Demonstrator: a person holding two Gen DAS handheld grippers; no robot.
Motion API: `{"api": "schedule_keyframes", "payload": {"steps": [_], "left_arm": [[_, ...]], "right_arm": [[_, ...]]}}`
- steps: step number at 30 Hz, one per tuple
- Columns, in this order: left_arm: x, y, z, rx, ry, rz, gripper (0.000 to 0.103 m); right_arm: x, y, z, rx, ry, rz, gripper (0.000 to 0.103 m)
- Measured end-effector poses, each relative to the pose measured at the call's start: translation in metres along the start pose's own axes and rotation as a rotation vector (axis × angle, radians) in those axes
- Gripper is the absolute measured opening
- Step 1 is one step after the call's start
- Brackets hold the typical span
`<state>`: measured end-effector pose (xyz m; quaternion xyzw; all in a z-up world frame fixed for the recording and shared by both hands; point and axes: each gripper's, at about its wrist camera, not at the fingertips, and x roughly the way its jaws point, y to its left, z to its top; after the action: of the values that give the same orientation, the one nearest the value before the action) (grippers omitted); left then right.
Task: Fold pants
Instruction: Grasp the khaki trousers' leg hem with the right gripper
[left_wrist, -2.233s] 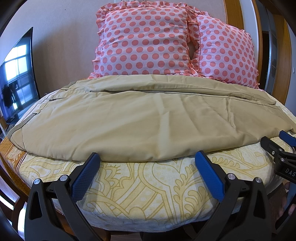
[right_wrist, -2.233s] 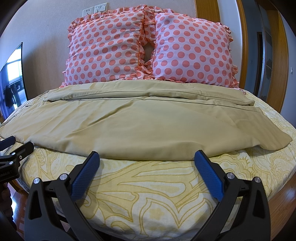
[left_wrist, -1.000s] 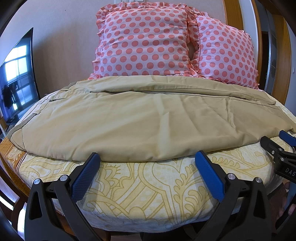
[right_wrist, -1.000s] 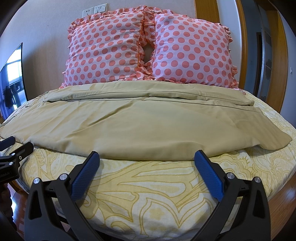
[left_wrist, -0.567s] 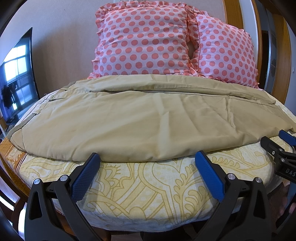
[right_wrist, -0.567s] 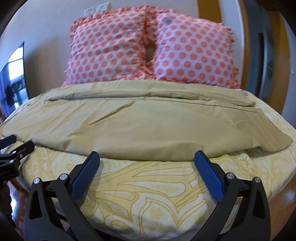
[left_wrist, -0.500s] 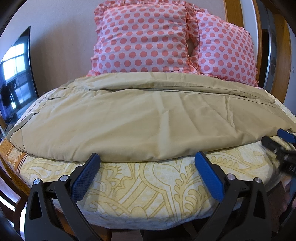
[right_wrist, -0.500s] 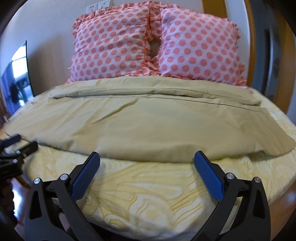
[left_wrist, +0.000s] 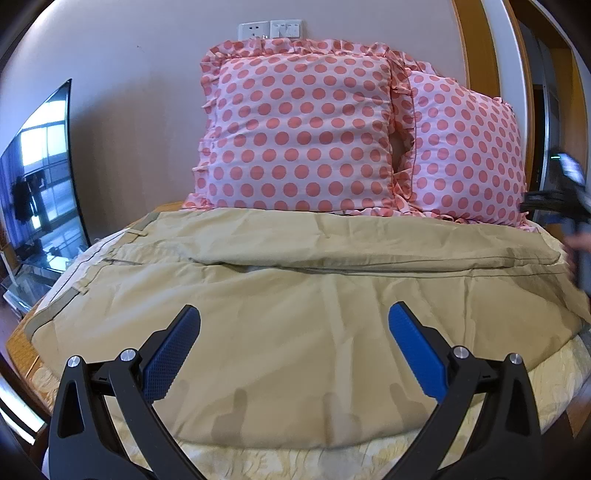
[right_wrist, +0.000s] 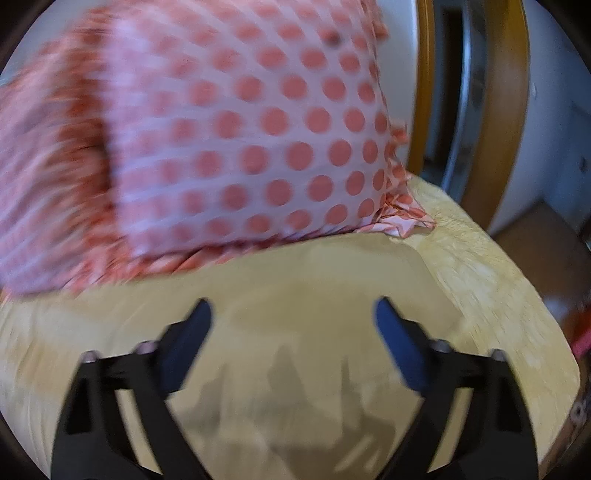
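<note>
Khaki pants (left_wrist: 295, 306) lie flat across the bed, waistband at the left, legs running to the right, one leg folded over the other along the far side. My left gripper (left_wrist: 293, 325) is open and empty, hovering over the near middle of the pants. My right gripper (right_wrist: 293, 317) is open and empty above the far right end of the pants (right_wrist: 314, 277), close to the pillows; this view is motion-blurred. The right gripper also shows at the right edge of the left wrist view (left_wrist: 554, 195).
Two pink polka-dot pillows (left_wrist: 303, 136) lean against the wall behind the pants. The bed has a yellow patterned cover (left_wrist: 550, 380). A TV screen (left_wrist: 40, 177) stands at the left. A wooden door frame (right_wrist: 502, 110) and floor lie to the right.
Both grippers have moved forward over the bed. The left one now hangs above the pants. The right one has swept far to the back right, near the pillows.
</note>
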<state>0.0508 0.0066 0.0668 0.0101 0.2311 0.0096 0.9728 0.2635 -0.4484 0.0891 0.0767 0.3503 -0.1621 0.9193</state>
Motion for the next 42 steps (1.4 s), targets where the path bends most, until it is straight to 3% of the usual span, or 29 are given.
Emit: {"api": "schedule_keyframes", "payload": {"steps": [1,4,8,12,14,18,21,26,30,32,35,38,40,42], "left_arm": [[0.003,-0.001,0.002,-0.001,-0.001,-0.005,0.102],[0.011,-0.002,0.004,-0.006,0.005,-0.017,0.102],[0.024,-0.002,0.007,-0.008,0.023,-0.035,0.102],[0.031,-0.001,0.006,-0.008,0.040,-0.046,0.102],[0.033,0.000,0.005,-0.011,0.042,-0.052,0.102],[0.032,0.003,0.004,-0.022,0.041,-0.062,0.102],[0.027,0.007,0.004,-0.035,0.032,-0.053,0.102],[0.012,0.028,0.001,-0.126,0.016,-0.074,0.102],[0.001,0.040,-0.002,-0.185,0.005,-0.079,0.102],[-0.003,0.042,0.000,-0.188,-0.003,-0.064,0.102],[-0.007,0.042,0.004,-0.182,-0.016,-0.051,0.102],[-0.008,0.039,0.009,-0.157,-0.026,-0.035,0.102],[-0.011,0.035,0.011,-0.131,-0.038,-0.022,0.102],[-0.013,0.034,0.010,-0.122,-0.041,-0.018,0.102]], "right_arm": [[0.026,0.000,0.015,0.028,0.038,-0.036,0.066],[0.081,-0.003,0.042,0.123,0.122,-0.075,0.055],[0.126,0.003,0.056,0.167,0.173,-0.153,0.054],[0.147,0.012,0.050,0.124,0.206,-0.252,0.053],[0.144,0.007,0.044,0.135,0.187,-0.242,0.049],[0.133,-0.010,0.034,0.185,0.162,-0.168,0.009],[0.110,-0.036,0.021,0.291,0.112,-0.018,0.005],[0.037,-0.078,-0.021,0.382,-0.024,0.203,0.004],[-0.049,-0.096,-0.085,0.402,-0.111,0.323,0.000],[-0.076,-0.114,-0.115,0.438,-0.092,0.352,0.000],[-0.085,-0.125,-0.150,0.501,-0.027,0.365,0.001],[-0.077,-0.143,-0.160,0.588,0.024,0.381,0.014],[-0.070,-0.150,-0.162,0.651,0.046,0.415,0.051],[-0.063,-0.153,-0.161,0.658,0.061,0.408,0.052]]}}
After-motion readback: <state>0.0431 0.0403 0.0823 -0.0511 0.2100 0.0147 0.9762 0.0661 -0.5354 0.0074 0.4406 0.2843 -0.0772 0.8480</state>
